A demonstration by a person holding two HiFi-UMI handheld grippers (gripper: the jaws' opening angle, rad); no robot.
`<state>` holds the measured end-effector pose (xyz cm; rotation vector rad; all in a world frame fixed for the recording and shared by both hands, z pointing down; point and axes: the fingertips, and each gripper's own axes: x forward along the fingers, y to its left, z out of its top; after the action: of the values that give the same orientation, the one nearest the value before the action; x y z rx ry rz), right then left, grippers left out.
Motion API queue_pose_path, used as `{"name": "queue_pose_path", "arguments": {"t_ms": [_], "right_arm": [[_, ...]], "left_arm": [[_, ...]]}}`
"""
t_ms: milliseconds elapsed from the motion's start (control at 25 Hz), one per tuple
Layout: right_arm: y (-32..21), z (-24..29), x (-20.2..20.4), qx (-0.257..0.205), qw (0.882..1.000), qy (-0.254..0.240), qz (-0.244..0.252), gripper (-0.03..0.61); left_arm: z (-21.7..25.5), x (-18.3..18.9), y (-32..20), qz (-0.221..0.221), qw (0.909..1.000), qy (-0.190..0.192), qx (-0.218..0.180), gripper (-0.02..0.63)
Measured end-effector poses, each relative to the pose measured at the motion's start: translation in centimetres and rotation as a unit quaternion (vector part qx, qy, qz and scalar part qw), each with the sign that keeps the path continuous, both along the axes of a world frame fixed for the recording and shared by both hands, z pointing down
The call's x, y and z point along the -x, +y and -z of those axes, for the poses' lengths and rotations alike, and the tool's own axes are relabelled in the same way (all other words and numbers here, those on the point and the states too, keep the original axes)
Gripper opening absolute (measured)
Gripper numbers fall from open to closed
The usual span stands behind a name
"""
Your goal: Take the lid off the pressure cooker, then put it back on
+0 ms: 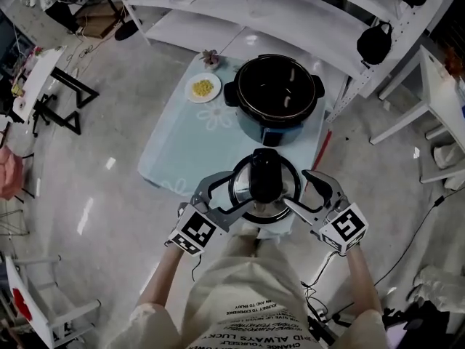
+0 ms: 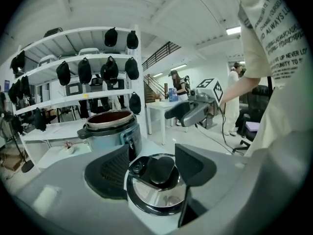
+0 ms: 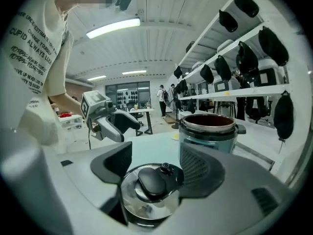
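Both my grippers are down at the near edge of the table (image 1: pixel 182 151). The lid (image 1: pixel 265 189) lies flat there between them, black knob handle up. My left gripper (image 1: pixel 221 198) comes at it from the left, my right gripper (image 1: pixel 305 193) from the right, and they face each other across the shiny steel dome.

In the left gripper view my jaws are spread wide, one ribbed pad on either side of the lid's knob (image 2: pixel 159 169), with clear air between pads and knob. The right gripper view shows the same: jaws stand well apart, the knob (image 3: pixel 151 181) and the small valve beside it sit in the gap, and nothing is pinched. I can't quite tell whether any jaw tip brushes the lid's rim, since the wide lens bends that edge.

The pressure cooker (image 1: pixel 276 93) stands uncovered on the far side of the table, well apart from the lid, its dark inner pot open to the ceiling and black side handles sticking out. A small white plate (image 1: pixel 203 88) with something yellow on it sits left of the cooker. A white shelf (image 1: pixel 305 27) runs behind the table, with dark objects hanging from it.
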<state>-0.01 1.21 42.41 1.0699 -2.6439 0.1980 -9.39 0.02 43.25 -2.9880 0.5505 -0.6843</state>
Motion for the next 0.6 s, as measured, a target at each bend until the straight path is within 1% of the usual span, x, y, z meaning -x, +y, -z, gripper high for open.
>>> {"name": "queue_pose_path", "arguments": {"t_ms": [160, 280, 480, 600], "right_arm": [[0.0, -2.2, 0.6, 0.014, 0.999, 0.028, 0.031, 0.288], [-0.1, -4.1, 1.0, 0.028, 0.997, 0.041, 0.056, 0.288], [-0.5, -7.0, 1.9, 0.052, 0.992, 0.061, 0.100, 0.288], [-0.7, -8.7, 2.3, 0.062, 0.988, 0.070, 0.126, 0.288]], "left_arm": [[-1.9, -0.5, 0.1, -0.020, 0.9995, -0.023, 0.008, 0.278], [-3.6, -1.2, 0.2, -0.034, 0.9985, -0.040, 0.015, 0.278], [-6.8, -2.0, 0.2, -0.057, 0.9954, -0.072, 0.030, 0.276], [-8.7, -2.3, 0.4, -0.074, 0.9920, -0.096, 0.036, 0.276]]}}
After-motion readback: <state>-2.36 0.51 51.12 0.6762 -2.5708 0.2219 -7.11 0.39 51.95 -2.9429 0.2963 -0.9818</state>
